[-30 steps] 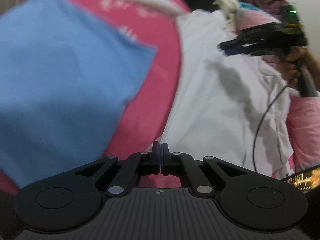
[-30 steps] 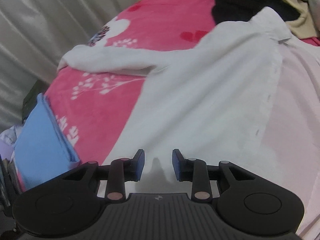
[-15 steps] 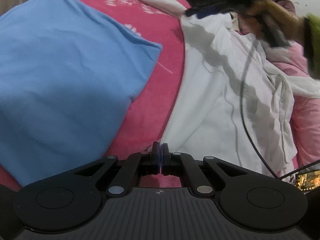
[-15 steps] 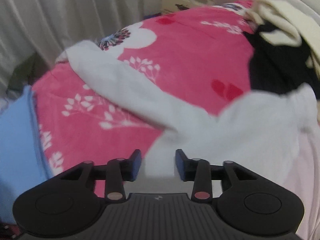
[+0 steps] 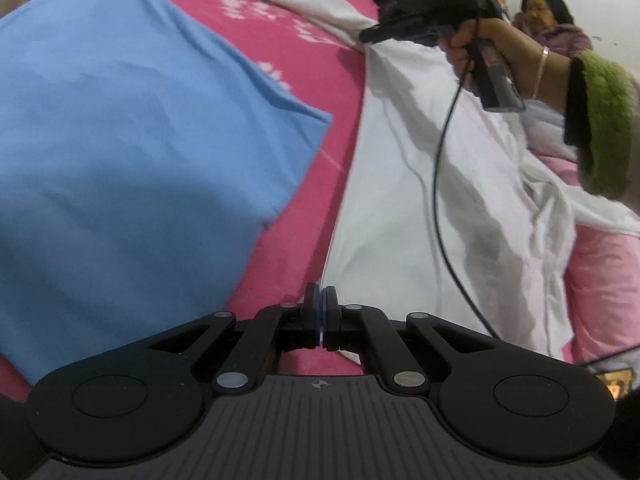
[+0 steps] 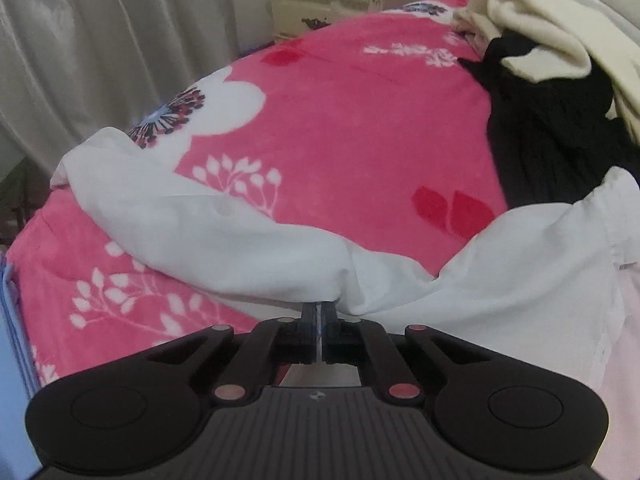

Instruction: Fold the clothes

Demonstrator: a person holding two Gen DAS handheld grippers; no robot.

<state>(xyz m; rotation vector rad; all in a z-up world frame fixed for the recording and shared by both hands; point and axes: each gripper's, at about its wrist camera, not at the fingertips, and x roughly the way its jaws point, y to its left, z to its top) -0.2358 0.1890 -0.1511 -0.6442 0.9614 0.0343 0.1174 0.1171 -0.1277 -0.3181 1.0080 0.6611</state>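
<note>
Both claws pinching the white shirt on the bed

The right claw point(image 6: 320, 322) has just closed its jaws on the white shirt point(image 6: 248, 248) at the sleeve seam, lower centre; the left claw point(image 5: 320, 312) grips the shirt's hem edge. The shirt lies spread across the pink blanket point(image 6: 360, 128).

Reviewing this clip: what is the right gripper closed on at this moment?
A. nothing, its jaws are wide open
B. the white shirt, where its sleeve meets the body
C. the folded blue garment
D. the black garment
B. In the right wrist view the right gripper has just closed with a thin edge of the white shirt pinched between its pads, below the sleeve.
</note>
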